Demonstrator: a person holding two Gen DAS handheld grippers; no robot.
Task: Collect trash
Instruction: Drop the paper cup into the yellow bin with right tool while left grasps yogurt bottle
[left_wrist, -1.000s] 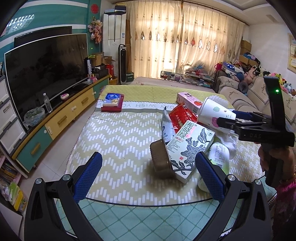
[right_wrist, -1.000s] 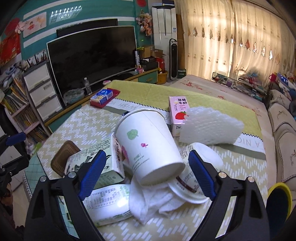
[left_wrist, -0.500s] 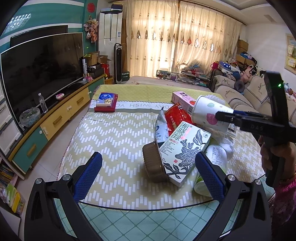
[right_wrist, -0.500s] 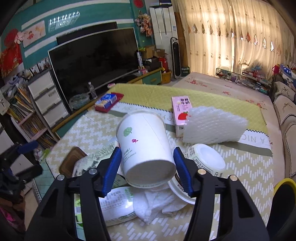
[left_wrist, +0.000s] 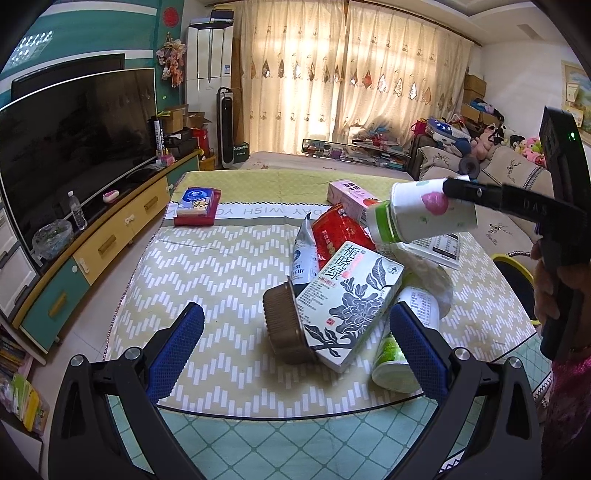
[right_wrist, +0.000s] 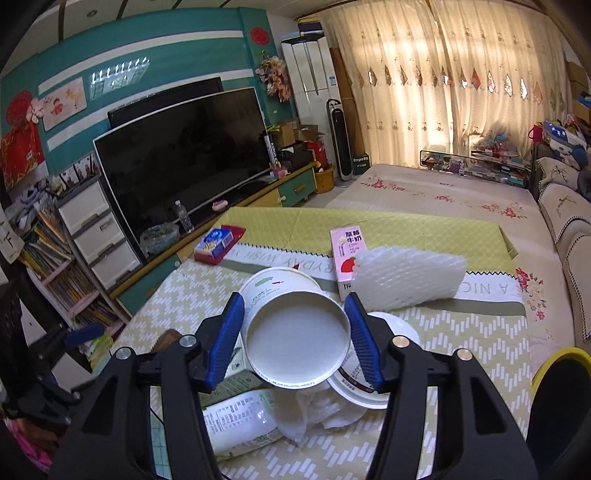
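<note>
While clamped in the right claw (right_wrist: 295, 341), paper cup (right_wrist: 295, 332) lies sideways, mouth facing table (left_wrist: 207, 258)

The paper cup (left_wrist: 424, 216) is showing white with a pink spot, small green marks and a green band near its base, and the gripper pads (right_wrist: 226, 338) are showing blue on black frames. The tablecloth (left_wrist: 221, 273) is displaying a pale green and white zigzag pattern, with a plain yellow-green quilted panel beyond a grey lettered band. The tea carton (left_wrist: 349, 304) is presenting white with a dark floral print, beside a red snack packet (left_wrist: 338, 234), a pink milk carton (right_wrist: 347, 251) and a brown tray (left_wrist: 282, 321).
</note>
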